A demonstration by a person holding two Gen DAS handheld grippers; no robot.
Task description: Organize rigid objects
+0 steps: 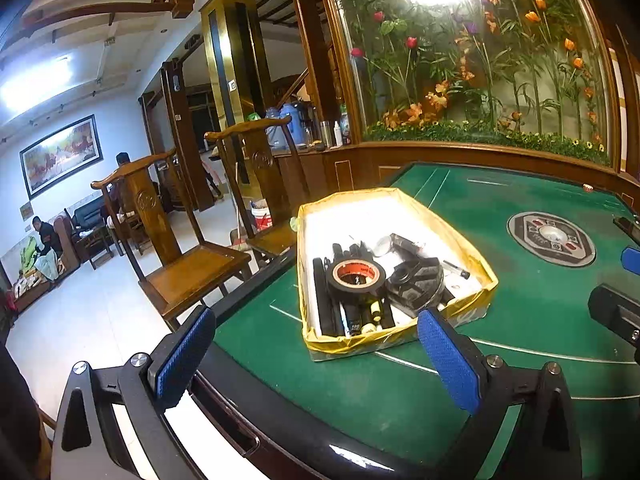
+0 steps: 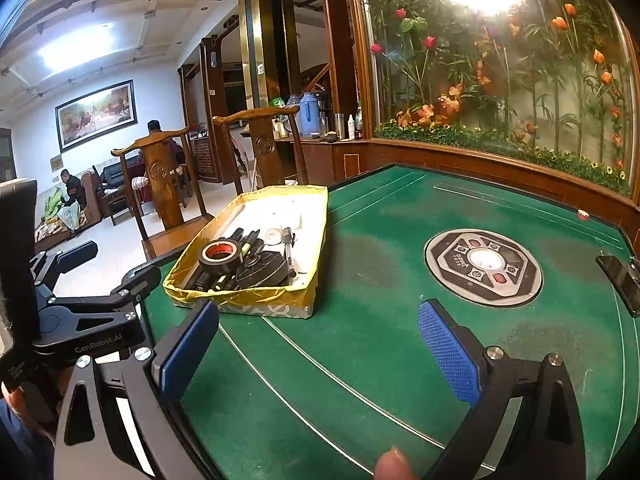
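Surface: a green felt-topped game surface [image 2: 380, 340] with thin white lines and a round grey control panel [image 2: 483, 267] set in its middle.
Box: a shallow rectangular cardboard box lined with yellow tape and white inside [image 1: 468, 258] sits near the surface's left edge, just by two carved wooden chairs [image 1: 192, 256].
Contents: a roll of black tape with an orange core [image 1: 356, 276], a black ridged disc-shaped part [image 1: 418, 280], several black pens and markers [image 1: 352, 316] and a small white cap [image 1: 382, 245] lie crowded at the near end; the far end is bare white. Judged from this, the things are gathered in one container to keep them together, and the organizing looks well along.
Left tongs: the left tongs [image 1: 320, 354], blue-padded, stand wide open and hold nothing; they hover over the surface's near edge, and the box lies just ahead, between the two fingers in the left view.
Right tongs: the right tongs [image 2: 324, 350] are likewise spread wide and empty; the box lies ahead and to their left, apart from them.
Loose item: a small red-and-white object [image 2: 583, 214] rests near the far right rim; too small to identify.
Next step: probably reaching for anything still outside the box.
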